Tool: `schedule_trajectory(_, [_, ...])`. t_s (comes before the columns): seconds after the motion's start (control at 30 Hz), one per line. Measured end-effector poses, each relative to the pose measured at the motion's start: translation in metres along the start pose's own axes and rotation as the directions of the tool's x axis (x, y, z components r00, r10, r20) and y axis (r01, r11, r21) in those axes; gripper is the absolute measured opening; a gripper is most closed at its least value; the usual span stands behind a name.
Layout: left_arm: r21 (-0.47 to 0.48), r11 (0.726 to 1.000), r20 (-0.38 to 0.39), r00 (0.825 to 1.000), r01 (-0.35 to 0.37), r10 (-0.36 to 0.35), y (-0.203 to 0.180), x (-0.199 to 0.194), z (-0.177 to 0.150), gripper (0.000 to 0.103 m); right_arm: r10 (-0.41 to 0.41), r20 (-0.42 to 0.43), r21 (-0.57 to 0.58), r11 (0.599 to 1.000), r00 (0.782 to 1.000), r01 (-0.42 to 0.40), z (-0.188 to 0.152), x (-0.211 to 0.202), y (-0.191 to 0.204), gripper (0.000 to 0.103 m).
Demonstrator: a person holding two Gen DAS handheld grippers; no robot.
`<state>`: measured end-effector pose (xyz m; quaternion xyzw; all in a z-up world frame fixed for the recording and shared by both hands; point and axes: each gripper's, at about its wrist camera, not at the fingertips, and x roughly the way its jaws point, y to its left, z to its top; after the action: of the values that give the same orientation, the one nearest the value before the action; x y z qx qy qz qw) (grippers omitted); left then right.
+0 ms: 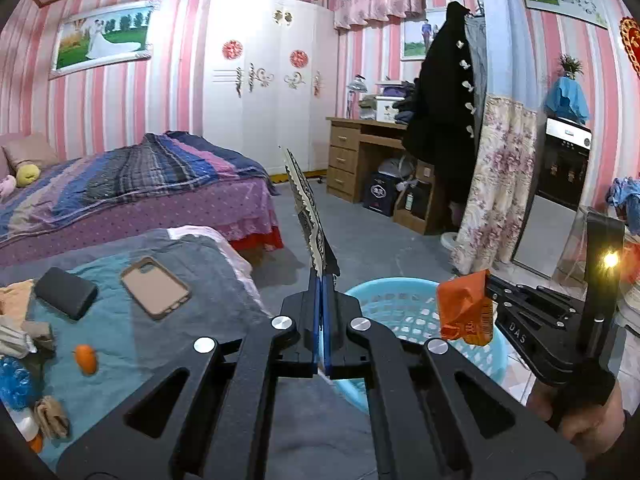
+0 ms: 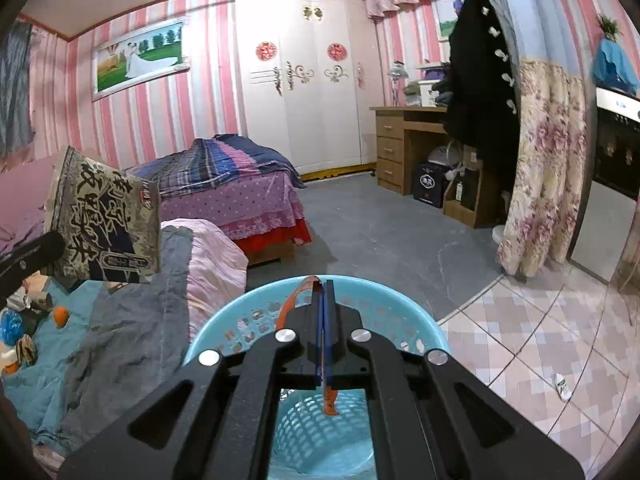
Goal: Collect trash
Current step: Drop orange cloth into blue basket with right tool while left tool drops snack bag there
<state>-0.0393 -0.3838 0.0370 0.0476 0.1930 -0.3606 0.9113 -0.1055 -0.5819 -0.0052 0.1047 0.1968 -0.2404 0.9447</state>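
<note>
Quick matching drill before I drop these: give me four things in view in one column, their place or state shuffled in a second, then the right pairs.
Things:
1. orange wrapper
2. black-and-cream snack bag
3. blue basket
4. phone in tan case

Places or states:
A. lying flat on the blanket
B. pinched in the left gripper
C. on the floor beside the bed, under both grippers
D. pinched in the right gripper

Pairs: 1-D, 2-B, 3-C, 4-A

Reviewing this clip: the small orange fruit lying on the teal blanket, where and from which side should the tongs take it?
Grip the orange fruit across its short middle, coming from above. It lies on its side on the soft teal blanket, narrow end up-frame, with clear space around it, so the fingers can straddle it.
</note>
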Motion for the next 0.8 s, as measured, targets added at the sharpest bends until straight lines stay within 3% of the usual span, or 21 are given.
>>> schedule_trajectory(0.53, [0.012,0.999,-0.052,0.998,0.039,-0.038,-0.025,0.038,0.002,0.0,-0.007,-0.019,0.024,1.0,1.0,0.008,-0.002,0.001,-0.011,0.0])
schedule_trajectory(0.67, [0.011,0.999,-0.063,0.997,0.054,-0.053,-0.03,0.044,0.006,0.0,-0.005,-0.038,0.018,1.0,0.999,0.006,-0.003,0.007,-0.014,0.005])
schedule_trajectory(0.73, [0.013,0.999,-0.064,0.997,0.053,-0.052,-0.031,0.046,0.006,0.0,-0.013,-0.038,0.026,1.0,0.999,0.014,-0.004,0.006,-0.015,0.033])
schedule_trajectory(0.77, [0.01,0.998,-0.065,0.996,0.056,-0.055,-0.031,0.046,0.006,0.0,-0.017,-0.034,0.036,0.999,0.999,0.019,-0.004,0.006,-0.017,0.075])
schedule_trajectory(0.8, [0.004,0.998,-0.067,0.996,0.058,-0.058,-0.031,0.047,0.007,0.0,-0.019,-0.025,0.047,0.999,1.0,0.02,-0.004,0.005,-0.019,0.079])
